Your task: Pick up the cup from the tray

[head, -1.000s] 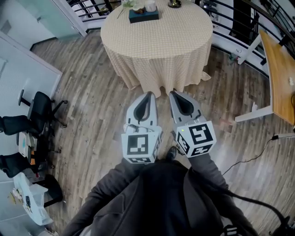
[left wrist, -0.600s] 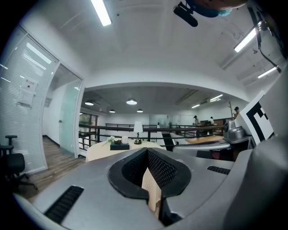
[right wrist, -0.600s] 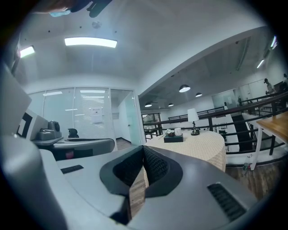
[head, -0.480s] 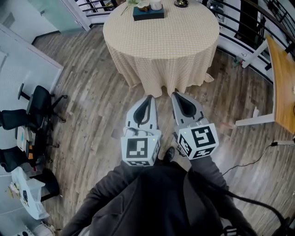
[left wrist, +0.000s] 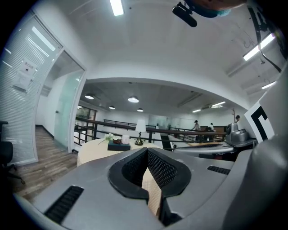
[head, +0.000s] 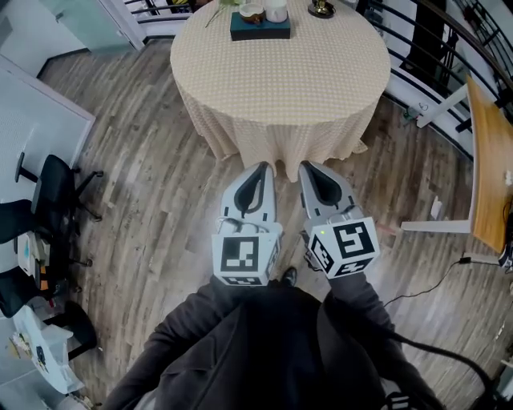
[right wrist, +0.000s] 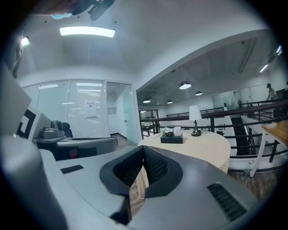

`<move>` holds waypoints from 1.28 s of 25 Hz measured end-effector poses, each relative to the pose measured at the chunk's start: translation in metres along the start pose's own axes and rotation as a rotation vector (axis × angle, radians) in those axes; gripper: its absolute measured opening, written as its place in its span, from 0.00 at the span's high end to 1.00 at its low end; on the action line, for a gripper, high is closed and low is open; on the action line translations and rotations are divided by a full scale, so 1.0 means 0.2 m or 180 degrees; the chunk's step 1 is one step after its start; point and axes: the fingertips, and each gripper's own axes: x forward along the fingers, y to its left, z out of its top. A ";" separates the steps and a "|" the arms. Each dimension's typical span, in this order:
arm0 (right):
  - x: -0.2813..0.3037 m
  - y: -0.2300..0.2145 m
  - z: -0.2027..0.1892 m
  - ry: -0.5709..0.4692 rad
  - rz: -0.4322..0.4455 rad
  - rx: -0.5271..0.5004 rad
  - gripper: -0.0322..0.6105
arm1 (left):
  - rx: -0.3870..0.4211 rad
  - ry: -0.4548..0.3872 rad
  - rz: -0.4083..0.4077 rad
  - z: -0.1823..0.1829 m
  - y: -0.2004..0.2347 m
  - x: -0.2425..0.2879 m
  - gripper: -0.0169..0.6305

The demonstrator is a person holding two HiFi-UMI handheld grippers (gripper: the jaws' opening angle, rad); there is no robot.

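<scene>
A dark tray (head: pixel 260 25) sits at the far side of a round table (head: pixel 280 76) with a beige checked cloth. On the tray stand a white cup (head: pixel 276 11) and a small bowl (head: pixel 252 13). My left gripper (head: pixel 259 166) and right gripper (head: pixel 308 166) are held side by side over the floor, short of the table's near edge, both shut and empty. The left gripper view shows the tray (left wrist: pixel 118 146) and cup (left wrist: pixel 126 139) far beyond its gripper (left wrist: pixel 147 151). In the right gripper view the tray (right wrist: pixel 172 139) and cup (right wrist: pixel 177 131) lie well past its gripper (right wrist: pixel 143 148).
A small lamp (head: pixel 323 8) stands on the table right of the tray. A black railing (head: pixel 417 48) curves behind the table. A wooden desk (head: pixel 486 160) is at the right, office chairs (head: pixel 48 192) at the left, and a cable (head: pixel 433 276) lies on the wooden floor.
Both grippers and the person have moved forward towards the table, which now shows larger and nearer. The jaws have stayed shut.
</scene>
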 end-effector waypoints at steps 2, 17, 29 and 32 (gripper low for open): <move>0.11 -0.02 0.05 0.0002 -0.0024 -0.0038 0.94 | -0.0024 -0.0034 -0.0008 0.04 0.08 0.08 0.97; 0.53 -0.17 0.26 -0.0007 -0.0275 -0.0139 0.94 | -0.0175 -0.0070 -0.0242 0.15 0.36 0.49 0.97; 0.80 -0.52 0.25 -0.0056 -0.0313 0.0009 0.94 | -0.0049 0.0069 -0.0234 0.11 0.39 0.88 0.97; 0.91 -0.65 0.25 -0.0035 -0.0267 0.0052 0.94 | -0.0037 0.0130 -0.0206 0.10 0.40 1.04 0.97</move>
